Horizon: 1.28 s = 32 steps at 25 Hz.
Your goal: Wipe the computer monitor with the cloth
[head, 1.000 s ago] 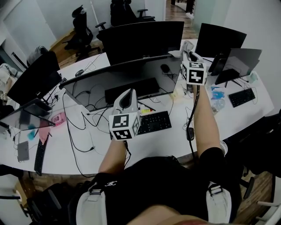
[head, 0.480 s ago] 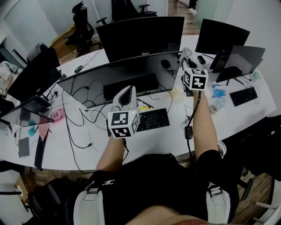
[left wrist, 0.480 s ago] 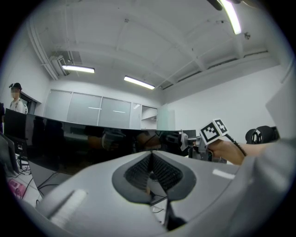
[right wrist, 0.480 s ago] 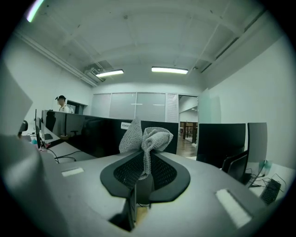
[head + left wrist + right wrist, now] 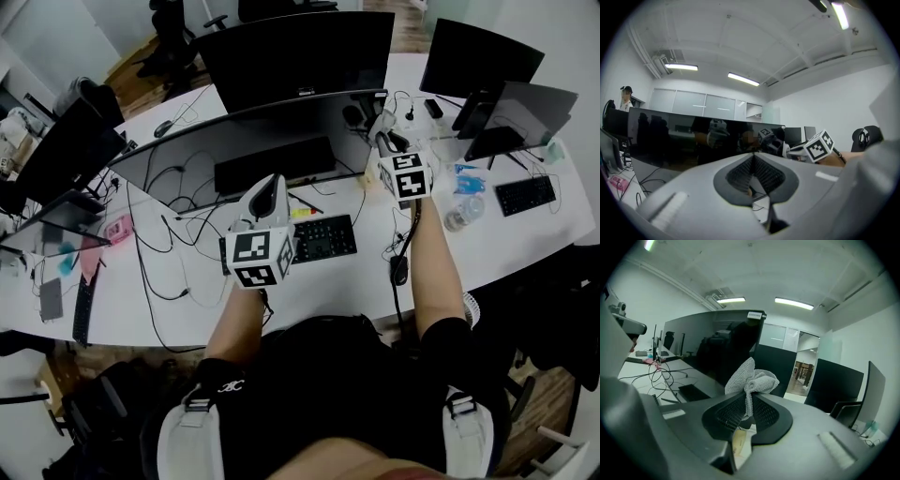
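A wide, dark curved monitor (image 5: 253,150) stands across the white desk in the head view. My right gripper (image 5: 382,129) is shut on a bunched grey cloth (image 5: 749,379), held just off the monitor's right end (image 5: 717,345); the cloth (image 5: 377,122) shows small in the head view. My left gripper (image 5: 271,192) hovers in front of the monitor's middle, above the keyboard (image 5: 317,239), its jaws closed with nothing between them. The left gripper view faces the dark screen (image 5: 684,136), which reflects both grippers.
Black cables (image 5: 173,234) trail over the desk left of the keyboard. Other monitors stand behind (image 5: 300,47) and to the right (image 5: 478,61). A plastic bottle (image 5: 459,214) and a second keyboard (image 5: 527,194) lie at the right. A pink item (image 5: 114,228) sits at the left.
My right gripper with the cloth has moved left and nearer along the monitor's right end. The left gripper has shifted slightly toward me, and the head view has tilted.
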{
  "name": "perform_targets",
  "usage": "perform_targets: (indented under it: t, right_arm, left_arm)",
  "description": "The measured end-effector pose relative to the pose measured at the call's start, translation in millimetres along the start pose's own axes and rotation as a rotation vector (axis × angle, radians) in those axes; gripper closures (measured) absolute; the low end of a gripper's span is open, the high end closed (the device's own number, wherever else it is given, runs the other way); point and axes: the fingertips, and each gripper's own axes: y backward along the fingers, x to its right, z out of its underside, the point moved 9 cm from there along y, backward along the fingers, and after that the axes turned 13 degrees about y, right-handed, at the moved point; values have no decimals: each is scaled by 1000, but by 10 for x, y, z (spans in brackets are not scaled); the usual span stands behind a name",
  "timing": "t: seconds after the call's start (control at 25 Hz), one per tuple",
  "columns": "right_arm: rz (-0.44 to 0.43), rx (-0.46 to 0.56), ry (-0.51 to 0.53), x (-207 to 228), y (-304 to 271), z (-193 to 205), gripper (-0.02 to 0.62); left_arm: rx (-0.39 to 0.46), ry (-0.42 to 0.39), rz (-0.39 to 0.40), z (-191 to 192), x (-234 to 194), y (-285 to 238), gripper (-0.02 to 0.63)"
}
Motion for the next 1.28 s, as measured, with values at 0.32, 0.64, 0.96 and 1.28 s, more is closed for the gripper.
perform_targets:
  t: [0.32,0.64,0.96,1.28]
  right_arm:
    - [-108,-105,18,-237,-279,573,561]
    - [-217,-252,28,-609,-533,1138,561]
    - [-314,-323,-10,-1010,-740,1530,561]
    - [-351,-350,-28,-1251,-865,1633,561]
  left_arm:
    - [-37,12,-70,228,8,47,554]
    - [-55,42,-153,362,-173,185,554]
    - [-61,54,-220,409,-318,308,554]
    - [-67,52,-280,411,-457,430,554]
